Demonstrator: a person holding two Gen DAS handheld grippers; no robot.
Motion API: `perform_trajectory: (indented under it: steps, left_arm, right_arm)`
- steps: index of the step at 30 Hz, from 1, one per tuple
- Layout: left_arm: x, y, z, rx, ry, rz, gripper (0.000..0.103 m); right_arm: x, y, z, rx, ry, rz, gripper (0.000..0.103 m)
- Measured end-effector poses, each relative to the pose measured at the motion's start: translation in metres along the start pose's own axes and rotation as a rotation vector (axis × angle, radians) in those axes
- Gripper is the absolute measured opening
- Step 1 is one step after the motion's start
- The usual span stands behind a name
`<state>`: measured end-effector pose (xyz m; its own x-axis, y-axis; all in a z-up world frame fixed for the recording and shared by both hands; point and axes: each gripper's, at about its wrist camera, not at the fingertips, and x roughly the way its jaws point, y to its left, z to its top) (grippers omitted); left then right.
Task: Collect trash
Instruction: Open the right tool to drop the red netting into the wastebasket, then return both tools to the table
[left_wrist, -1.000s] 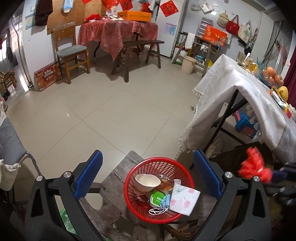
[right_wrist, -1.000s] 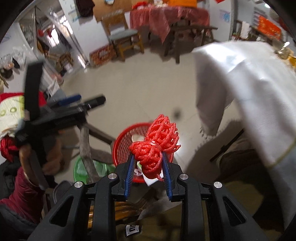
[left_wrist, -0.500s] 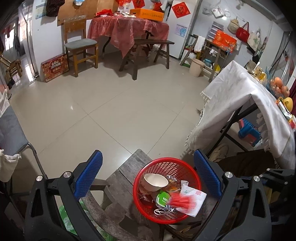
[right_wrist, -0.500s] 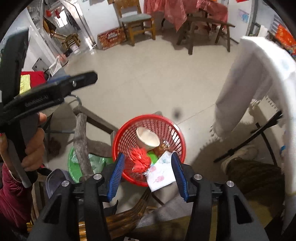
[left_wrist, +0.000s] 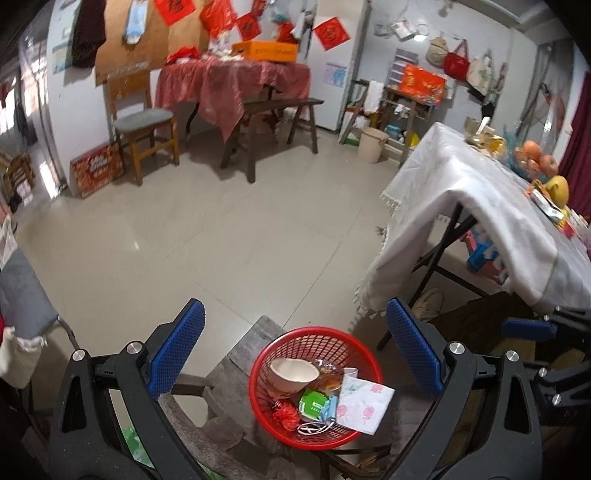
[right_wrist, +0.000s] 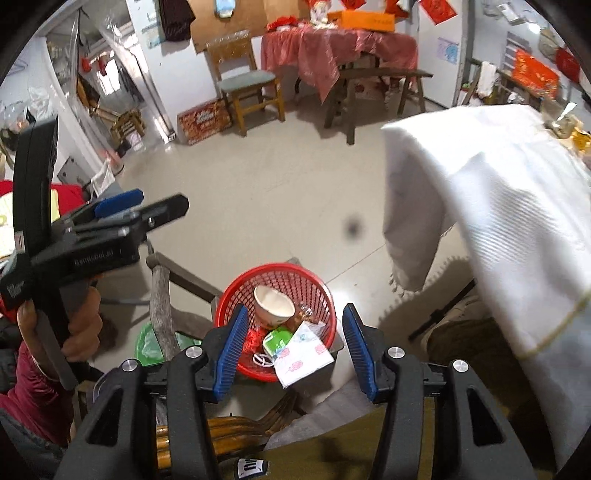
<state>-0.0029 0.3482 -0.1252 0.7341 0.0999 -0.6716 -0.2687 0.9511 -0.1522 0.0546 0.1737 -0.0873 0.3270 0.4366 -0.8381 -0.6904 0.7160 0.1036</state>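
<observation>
A red mesh basket (left_wrist: 266, 363) (right_wrist: 312, 277) stands on a wooden stool (left_wrist: 236, 373). It holds a paper bowl (left_wrist: 293, 373) (right_wrist: 273, 303), a green packet (left_wrist: 313, 403), a flowered tissue (left_wrist: 364, 402) (right_wrist: 303, 354), a white cord and a red foam net (left_wrist: 286, 415) (right_wrist: 253, 338). My left gripper (left_wrist: 295, 354) is open and empty above the basket. My right gripper (right_wrist: 291, 349) is open and empty above the basket's near side.
A table with a white cloth (left_wrist: 480, 206) (right_wrist: 498, 206) stands to the right, with fruit (left_wrist: 535, 155) on it. A wooden chair (left_wrist: 142, 125), a red-clothed table (left_wrist: 229, 81) and a bench (left_wrist: 277, 107) stand at the far wall. A green bag (right_wrist: 147, 343) lies under the stool.
My right gripper opened and let go of the red foam net, which fell into the basket. Both grippers rose a little above the basket.
</observation>
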Motion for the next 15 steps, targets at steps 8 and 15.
perform_trajectory:
  steps: [8,15]
  left_arm:
    - [-0.033,-0.04,0.011,0.086,-0.075,-0.023,0.096]
    - [-0.061,-0.075,0.018,0.158,-0.129,-0.027,0.096]
  right_arm:
    - [-0.047,-0.014,-0.006,0.021,-0.113,-0.028,0.057]
    - [-0.081,-0.028,-0.016,0.048,-0.195,-0.04,0.058]
